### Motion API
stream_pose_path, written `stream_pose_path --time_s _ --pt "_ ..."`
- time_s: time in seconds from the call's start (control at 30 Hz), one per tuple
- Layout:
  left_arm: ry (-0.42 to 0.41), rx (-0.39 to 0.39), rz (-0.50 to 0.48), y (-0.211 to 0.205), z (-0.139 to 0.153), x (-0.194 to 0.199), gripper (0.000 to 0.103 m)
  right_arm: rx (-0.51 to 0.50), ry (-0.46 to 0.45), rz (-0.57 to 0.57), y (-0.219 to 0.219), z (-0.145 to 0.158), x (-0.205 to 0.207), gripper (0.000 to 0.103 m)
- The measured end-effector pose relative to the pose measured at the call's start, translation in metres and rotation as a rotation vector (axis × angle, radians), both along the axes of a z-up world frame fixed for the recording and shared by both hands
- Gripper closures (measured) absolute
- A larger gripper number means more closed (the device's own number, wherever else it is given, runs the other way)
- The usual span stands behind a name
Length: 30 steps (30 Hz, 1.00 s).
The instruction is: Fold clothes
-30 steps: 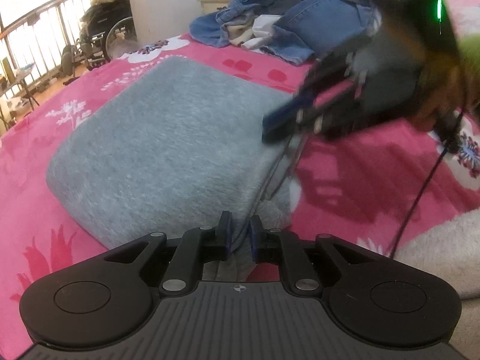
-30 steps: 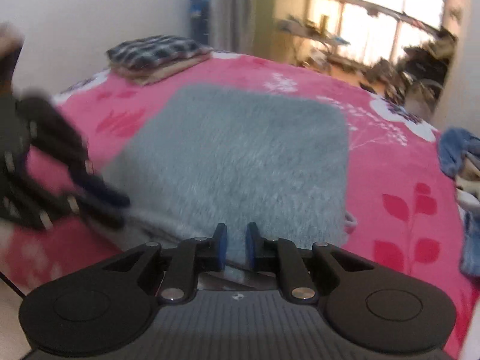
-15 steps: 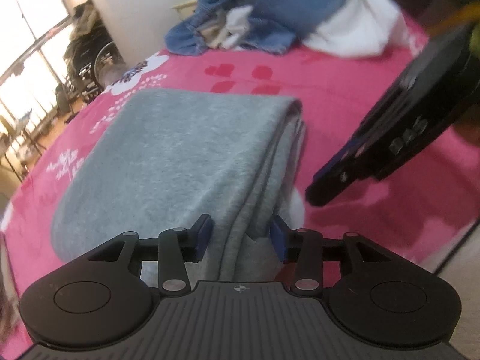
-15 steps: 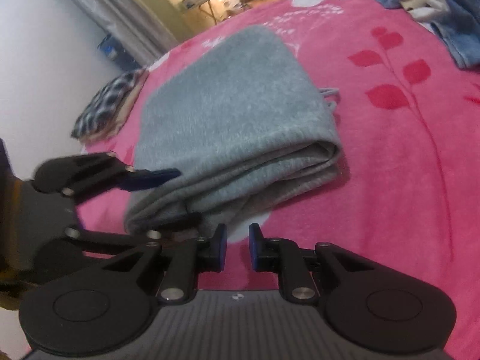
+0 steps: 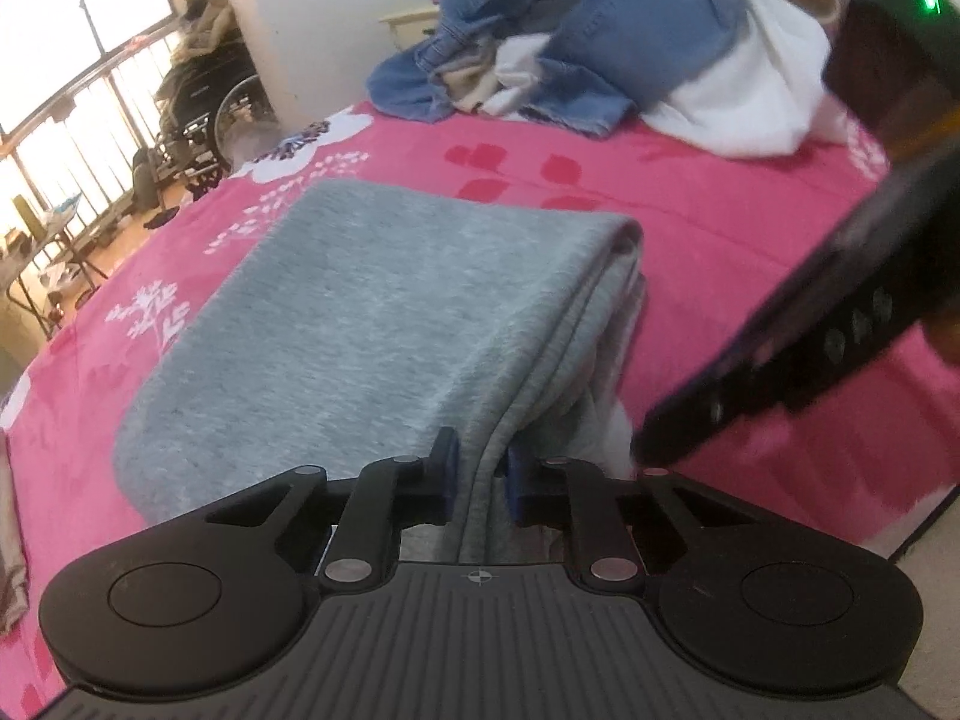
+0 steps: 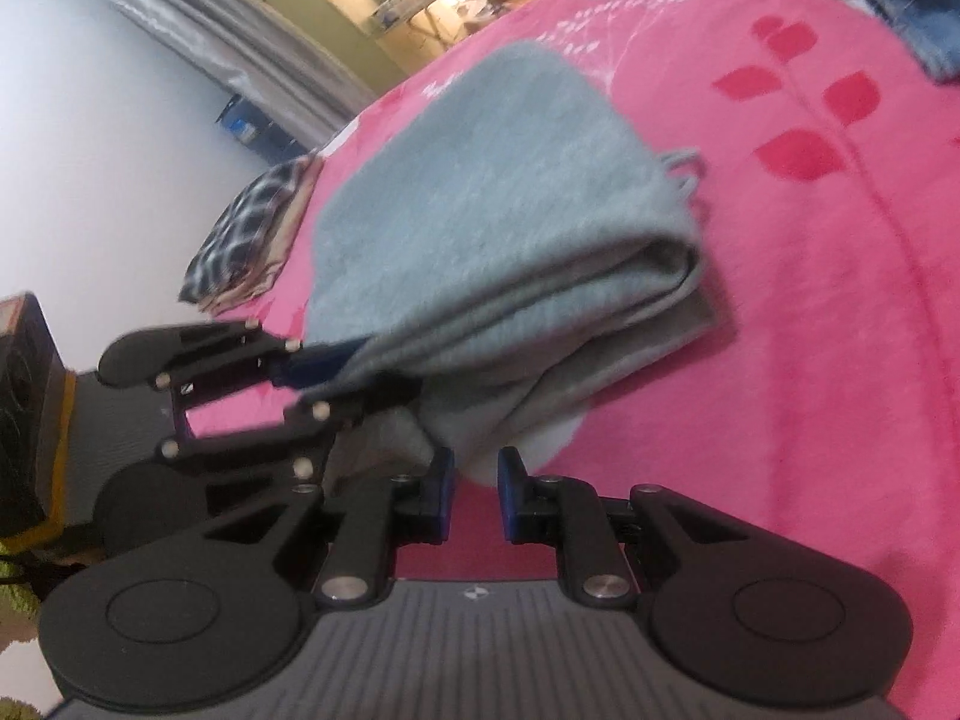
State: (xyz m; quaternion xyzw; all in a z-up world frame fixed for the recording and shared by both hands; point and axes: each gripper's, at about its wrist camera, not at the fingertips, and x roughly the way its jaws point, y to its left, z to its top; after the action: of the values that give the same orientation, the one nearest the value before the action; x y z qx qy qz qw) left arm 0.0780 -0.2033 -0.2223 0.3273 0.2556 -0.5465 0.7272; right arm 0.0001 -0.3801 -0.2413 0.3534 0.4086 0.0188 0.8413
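A grey folded garment [image 5: 390, 324] [image 6: 492, 210] lies on the pink flowered bed cover [image 5: 720, 228] [image 6: 840, 360]. My left gripper [image 5: 480, 471] is at its near edge. Its jaws are closing, and the folded layers run between the pads, pinched. In the right wrist view the left gripper [image 6: 354, 378] grips the garment's near left corner. My right gripper [image 6: 476, 480] sits just below the garment's drooping front edge. Its jaws are nearly together, with only the bed cover showing in the narrow gap. In the left wrist view the right gripper [image 5: 654, 444] is a blurred dark wedge to the right of the garment.
A heap of denim clothes [image 5: 570, 48] and a white cloth [image 5: 750, 96] lie at the bed's far side. A folded plaid stack [image 6: 252, 228] rests near the wall. A wheelchair [image 5: 204, 108] stands by the windows. The bed's edge [image 5: 900, 540] is at the lower right.
My left gripper opened wide around the garment's edge, then narrowed onto the fold. The right gripper let the grey edge go, rolled, and sank beside the front corner.
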Motion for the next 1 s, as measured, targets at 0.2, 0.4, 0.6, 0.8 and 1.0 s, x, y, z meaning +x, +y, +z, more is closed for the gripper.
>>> stream_pose_path --time_s 0.2,0.4,0.6,0.8,1.0 --pt "0.024 -0.031 0.014 0.005 0.006 0.003 0.09 0.005 -0.072 0.002 0.005 0.0 0.009 0.097" --pt "0.042 -0.046 0.02 0.007 0.008 0.004 0.09 -0.077 -0.158 0.014 0.008 0.008 0.022 0.098" --pt "0.049 -0.054 0.025 0.01 0.007 0.005 0.09 -0.135 -0.194 0.034 0.016 -0.009 0.046 0.1" --pt "0.055 -0.068 0.033 0.01 0.008 0.006 0.09 -0.204 -0.234 0.033 0.01 0.021 0.0 0.098" --pt "0.059 -0.071 0.035 0.011 0.008 0.007 0.09 -0.161 -0.087 0.116 0.012 0.002 -0.004 0.098"
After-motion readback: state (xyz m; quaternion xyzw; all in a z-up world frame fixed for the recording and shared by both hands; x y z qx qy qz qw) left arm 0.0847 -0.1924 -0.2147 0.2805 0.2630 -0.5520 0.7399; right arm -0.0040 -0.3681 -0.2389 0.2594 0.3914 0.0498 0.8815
